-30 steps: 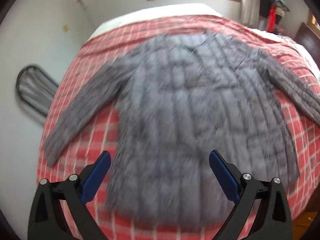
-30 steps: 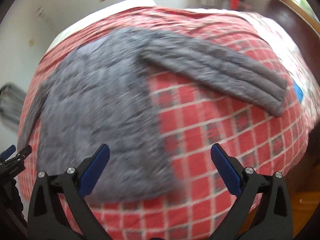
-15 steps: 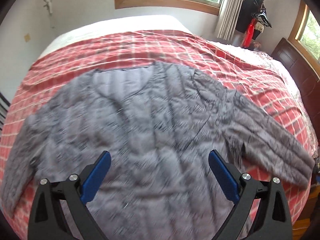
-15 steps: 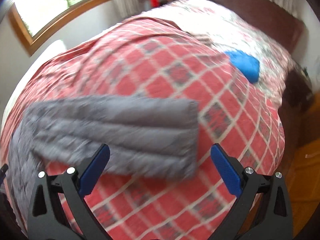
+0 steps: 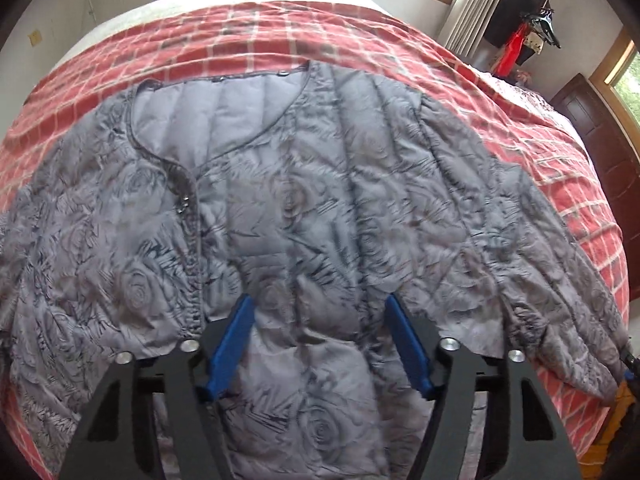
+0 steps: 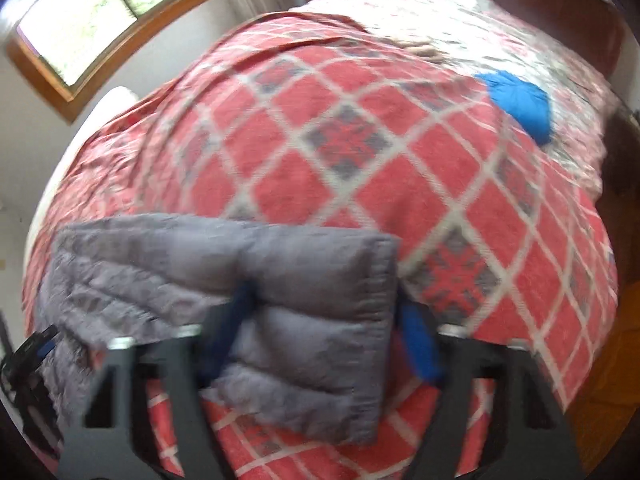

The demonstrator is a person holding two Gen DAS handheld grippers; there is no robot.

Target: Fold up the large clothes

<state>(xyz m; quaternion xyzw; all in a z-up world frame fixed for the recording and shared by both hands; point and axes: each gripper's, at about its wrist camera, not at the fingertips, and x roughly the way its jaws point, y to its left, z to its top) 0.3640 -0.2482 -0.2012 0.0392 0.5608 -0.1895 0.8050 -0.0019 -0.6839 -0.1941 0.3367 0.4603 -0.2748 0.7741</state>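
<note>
The jacket [image 5: 320, 208] lies spread flat, front up, on the bed's red plaid blanket [image 5: 248, 44]. Its chest runs ahead of the left claw [image 5: 320, 344], and its right sleeve end [image 6: 304, 288] sits between the right claw's [image 6: 324, 336] pads.

The left claw's jaws have just been closing and press down into the quilted front, a ridge of fabric bunched between the 2 blue pads; whether they truly pinch it I cannot tell. The right claw's jaws have just been closing too, straddling the cuff, but blur hides whether they clamp it.

Likely risks: the puffy, slippery shell could slide out of a shallow pinch once lifted. The left claw may catch only the top layer, so the front panel pulls open at the snaps [image 5: 185, 204] instead of folding. The sleeve may twist if only its corner is held.

The left view shows the neckline and both shoulders. The right view alone shows the cuff edge and a blue item [image 6: 520, 100] far beyond that claw.
</note>
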